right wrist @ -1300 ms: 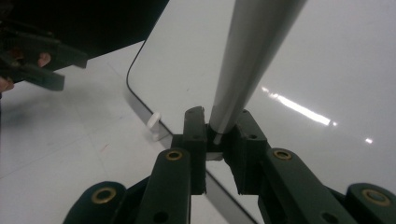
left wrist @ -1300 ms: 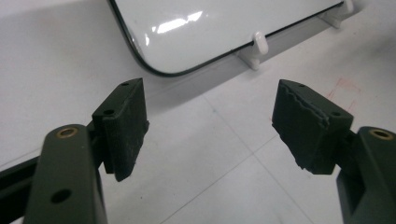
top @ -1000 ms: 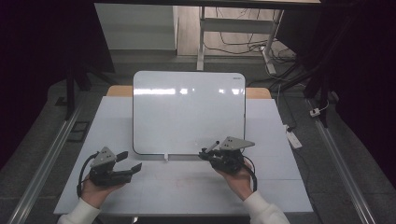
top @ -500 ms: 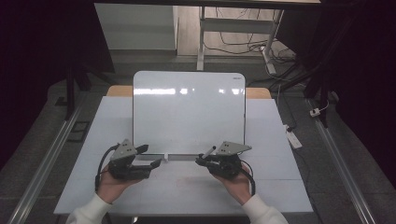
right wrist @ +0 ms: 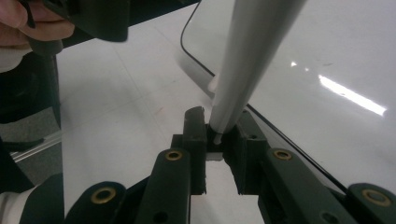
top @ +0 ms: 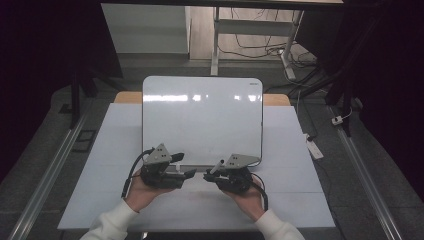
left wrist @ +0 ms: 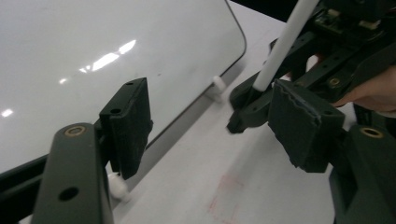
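Jaws apart on left gripper; right gripper clamps one white pen beside one whiteboard.

The white table carried a whiteboard lying flat, stretching from its centre toward twelve o'clock.

From my right gripper view the slim white plastic stick runs off the top edge, so I can't see its far end, and it's pretty blurry up close. The glossy white rounded-corner board gets cut off top and left in my left gripper view. Tiny print at its top right corner in the high view is too small to read.
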Demonstrator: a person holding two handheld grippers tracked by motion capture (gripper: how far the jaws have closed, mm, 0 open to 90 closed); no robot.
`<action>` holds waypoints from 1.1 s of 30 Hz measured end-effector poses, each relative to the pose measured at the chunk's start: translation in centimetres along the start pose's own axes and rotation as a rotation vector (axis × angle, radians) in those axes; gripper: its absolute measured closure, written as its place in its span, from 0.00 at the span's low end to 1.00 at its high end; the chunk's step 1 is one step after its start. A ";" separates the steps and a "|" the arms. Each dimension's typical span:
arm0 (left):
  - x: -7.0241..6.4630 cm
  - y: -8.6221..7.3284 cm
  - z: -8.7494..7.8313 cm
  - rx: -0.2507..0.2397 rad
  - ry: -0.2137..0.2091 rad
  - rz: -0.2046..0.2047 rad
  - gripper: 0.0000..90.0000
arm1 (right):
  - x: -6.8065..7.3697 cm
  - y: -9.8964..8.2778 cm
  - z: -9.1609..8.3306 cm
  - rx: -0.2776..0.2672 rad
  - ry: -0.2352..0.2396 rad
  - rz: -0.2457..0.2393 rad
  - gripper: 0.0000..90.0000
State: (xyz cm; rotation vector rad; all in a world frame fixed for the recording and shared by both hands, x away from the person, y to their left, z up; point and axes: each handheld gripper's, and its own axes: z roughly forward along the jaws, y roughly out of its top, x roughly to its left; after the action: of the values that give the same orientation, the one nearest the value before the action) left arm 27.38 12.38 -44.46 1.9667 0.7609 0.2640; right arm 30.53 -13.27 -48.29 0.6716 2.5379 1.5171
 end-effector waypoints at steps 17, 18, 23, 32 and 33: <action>-1.4 1.2 2.7 0.025 -0.160 0.066 0.66 | 1.2 0.1 1.7 0.032 0.061 -0.017 0.86; -1.5 1.2 2.8 0.024 -0.164 0.073 0.70 | 1.3 0.1 1.8 0.033 0.063 -0.018 0.86; -1.7 1.2 2.6 0.023 -0.127 0.108 0.87 | 1.5 0.1 1.9 0.038 0.080 -0.012 0.86; -1.4 1.3 2.0 0.016 -0.080 0.100 0.90 | 1.7 0.1 2.0 0.015 0.097 0.003 0.79; -1.3 1.3 1.8 0.012 -0.076 0.095 0.90 | 1.8 0.1 1.9 0.010 0.095 0.003 0.75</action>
State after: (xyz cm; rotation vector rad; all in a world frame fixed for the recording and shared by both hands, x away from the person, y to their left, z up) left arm 27.77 9.87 -44.14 2.0156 0.6230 0.2403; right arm 29.56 -10.88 -48.91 0.6190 2.6156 1.5742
